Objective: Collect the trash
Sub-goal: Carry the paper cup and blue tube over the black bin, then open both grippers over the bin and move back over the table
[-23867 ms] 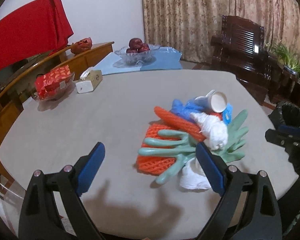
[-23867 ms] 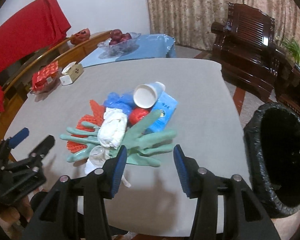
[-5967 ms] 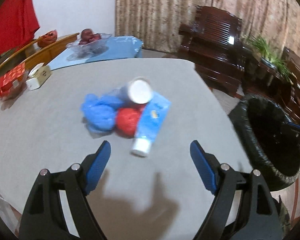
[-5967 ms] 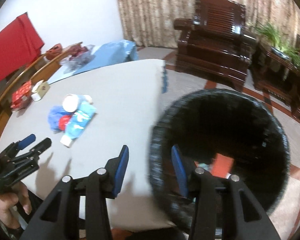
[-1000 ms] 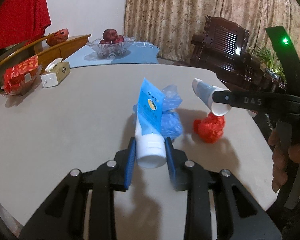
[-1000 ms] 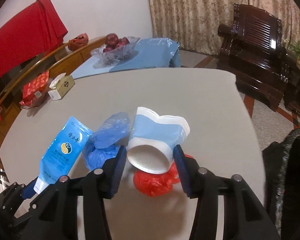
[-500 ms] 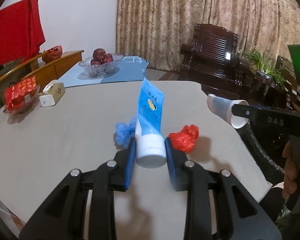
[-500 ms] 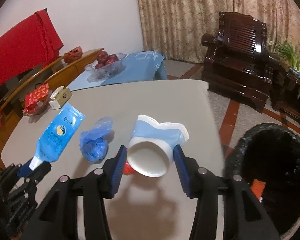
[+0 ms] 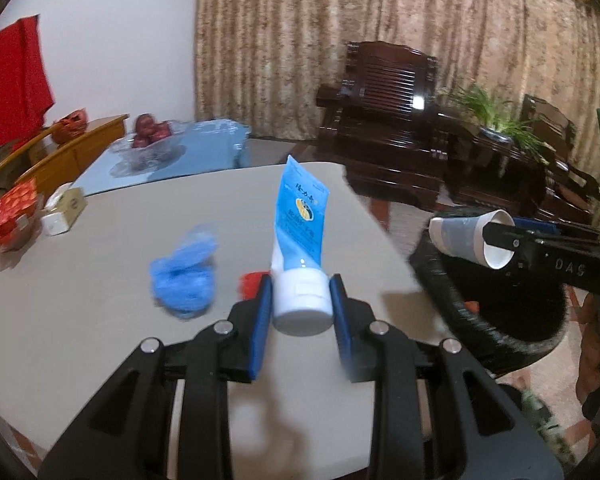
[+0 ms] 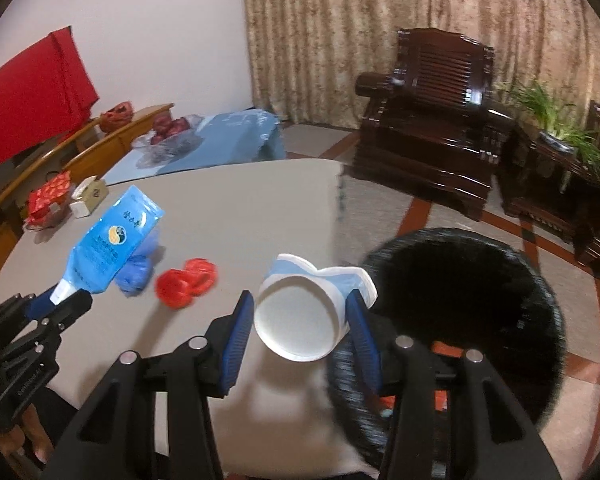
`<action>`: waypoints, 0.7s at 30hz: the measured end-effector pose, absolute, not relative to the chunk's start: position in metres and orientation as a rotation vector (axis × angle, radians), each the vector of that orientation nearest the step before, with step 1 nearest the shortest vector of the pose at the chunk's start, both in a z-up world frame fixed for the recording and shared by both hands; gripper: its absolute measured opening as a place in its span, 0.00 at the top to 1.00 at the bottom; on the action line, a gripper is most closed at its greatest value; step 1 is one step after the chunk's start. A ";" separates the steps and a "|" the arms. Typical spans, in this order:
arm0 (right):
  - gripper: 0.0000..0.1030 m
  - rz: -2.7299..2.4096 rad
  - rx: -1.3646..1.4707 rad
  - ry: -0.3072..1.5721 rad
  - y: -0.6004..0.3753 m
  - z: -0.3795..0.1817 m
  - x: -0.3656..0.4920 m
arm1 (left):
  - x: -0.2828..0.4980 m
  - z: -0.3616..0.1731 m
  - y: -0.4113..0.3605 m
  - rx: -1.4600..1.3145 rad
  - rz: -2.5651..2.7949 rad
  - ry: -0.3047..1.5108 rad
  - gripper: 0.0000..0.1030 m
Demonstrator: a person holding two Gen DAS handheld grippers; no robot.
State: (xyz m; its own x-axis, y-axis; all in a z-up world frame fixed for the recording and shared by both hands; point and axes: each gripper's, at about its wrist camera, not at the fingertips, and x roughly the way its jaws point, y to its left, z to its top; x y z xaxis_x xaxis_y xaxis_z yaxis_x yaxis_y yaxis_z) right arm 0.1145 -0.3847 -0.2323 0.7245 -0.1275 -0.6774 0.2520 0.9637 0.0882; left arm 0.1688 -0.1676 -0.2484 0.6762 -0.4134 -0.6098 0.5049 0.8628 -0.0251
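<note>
Carriage of two pieces of trash toward the round black-lined waste bin, which stands on the floor just beside the right-hand edge of the grey-topped table. To do this step well, each gripper should be brought fully over the dark mouth of the bin before its jaws part, the item hanging clear of the rim so that it falls inside, not onto the lip or the table edge; the two should be let go one after the other, so that the grippers do not crowd each other above the opening.

The blue plastic squeeze tube with a white cap is clamped at its cap by the left gripper, its flat crimped end standing away from the fingers, over the table. The crushed blue-and-white paper cup is clamped across its body by the right gripper, open mouth toward the camera, at the near rim of the bin. Both grippers tilt downward, the right one ahead of the left.

A crumpled blue plastic bag and a red net wad lie on the table uncollected; in the blurred left view the red wad is mostly hidden behind the left jaw.
</note>
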 end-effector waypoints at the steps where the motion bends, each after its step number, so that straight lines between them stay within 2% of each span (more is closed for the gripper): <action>1: 0.54 -0.223 0.185 0.734 -0.394 -0.233 0.108 | 0.165 -0.248 -0.179 0.154 -0.536 0.648 0.73; 14: 0.54 -0.391 0.255 0.732 -0.502 -0.245 0.043 | 0.127 -0.261 -0.318 0.206 -0.717 0.677 0.73; 21: 0.54 -0.415 0.296 0.765 -0.544 -0.269 0.032 | 0.110 -0.289 -0.376 0.246 -0.766 0.731 0.73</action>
